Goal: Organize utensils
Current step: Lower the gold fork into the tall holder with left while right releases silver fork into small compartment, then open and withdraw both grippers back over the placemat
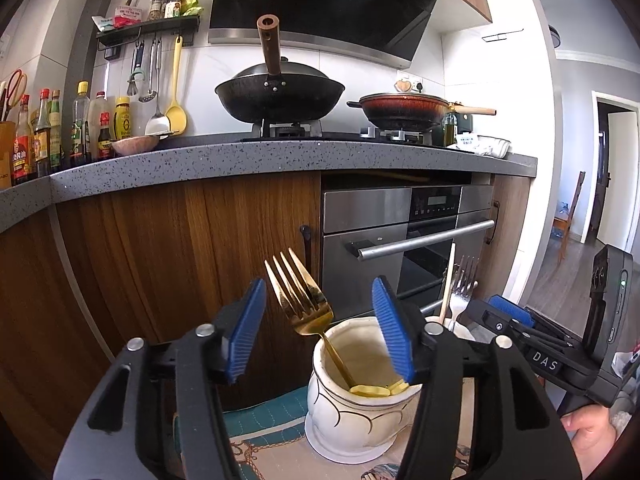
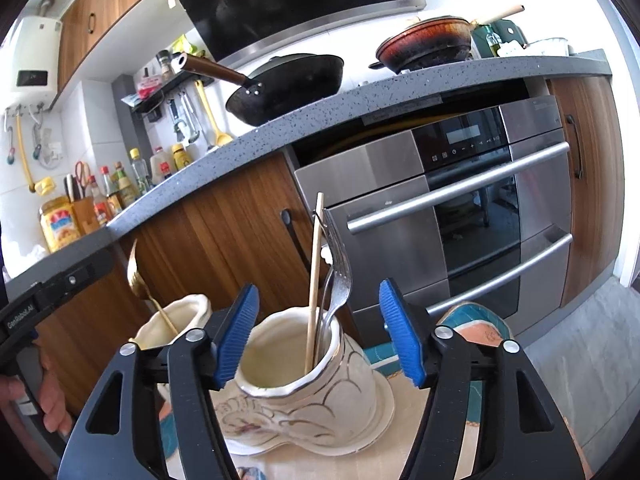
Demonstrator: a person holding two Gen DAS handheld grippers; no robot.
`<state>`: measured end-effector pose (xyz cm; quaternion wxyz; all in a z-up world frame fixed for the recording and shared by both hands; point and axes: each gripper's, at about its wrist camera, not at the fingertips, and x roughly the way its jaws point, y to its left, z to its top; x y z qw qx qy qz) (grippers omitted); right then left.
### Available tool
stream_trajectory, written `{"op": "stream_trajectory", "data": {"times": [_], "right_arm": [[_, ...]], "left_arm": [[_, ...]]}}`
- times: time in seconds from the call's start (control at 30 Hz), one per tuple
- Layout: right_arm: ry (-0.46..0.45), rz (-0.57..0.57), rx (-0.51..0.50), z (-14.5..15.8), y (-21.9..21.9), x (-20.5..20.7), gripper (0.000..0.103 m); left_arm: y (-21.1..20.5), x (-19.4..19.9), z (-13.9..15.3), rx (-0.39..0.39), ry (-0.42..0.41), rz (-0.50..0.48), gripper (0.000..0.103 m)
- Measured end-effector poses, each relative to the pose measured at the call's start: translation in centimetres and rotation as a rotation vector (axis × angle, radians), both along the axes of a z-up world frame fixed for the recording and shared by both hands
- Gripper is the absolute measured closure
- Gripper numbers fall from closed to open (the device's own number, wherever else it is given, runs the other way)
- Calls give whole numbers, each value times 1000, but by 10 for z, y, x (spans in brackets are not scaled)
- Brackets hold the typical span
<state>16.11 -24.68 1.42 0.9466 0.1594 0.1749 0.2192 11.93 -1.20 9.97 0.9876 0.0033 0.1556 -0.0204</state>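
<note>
Left gripper (image 1: 320, 332) released; gold fork (image 1: 302, 300) stands free in the left cream pot (image 1: 360, 412). Right gripper (image 2: 320, 328) released around the right pot (image 2: 316, 392), which holds a silver fork (image 2: 340, 268) and chopstick (image 2: 314, 276).

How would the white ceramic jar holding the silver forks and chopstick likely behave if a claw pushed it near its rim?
The white ceramic jar looks thick-walled and glazed, so probably heavy, stiff and slippery. Its foot flares wide, so it may slide rather than tip. The silver forks and chopstick lean loosely and would likely rattle or shift.
</note>
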Motion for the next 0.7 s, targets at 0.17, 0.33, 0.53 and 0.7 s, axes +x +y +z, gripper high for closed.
{"op": "stream_trajectory", "data": {"times": [0.17,0.33,0.53,0.7], "right_arm": [[-23,1,-4,4,-2,-14,24],[-45,0,6,9,-6,-32,15],[-56,7,-9,8,-6,-53,9],[-37,17,-24,-3,-7,-71,8]], "left_arm": [[0,-12,5,-3,-10,10,32],[1,-29,6,-12,-12,17,18],[4,-52,4,-22,-8,20,8],[4,-69,-4,-26,16,6,7]]}}
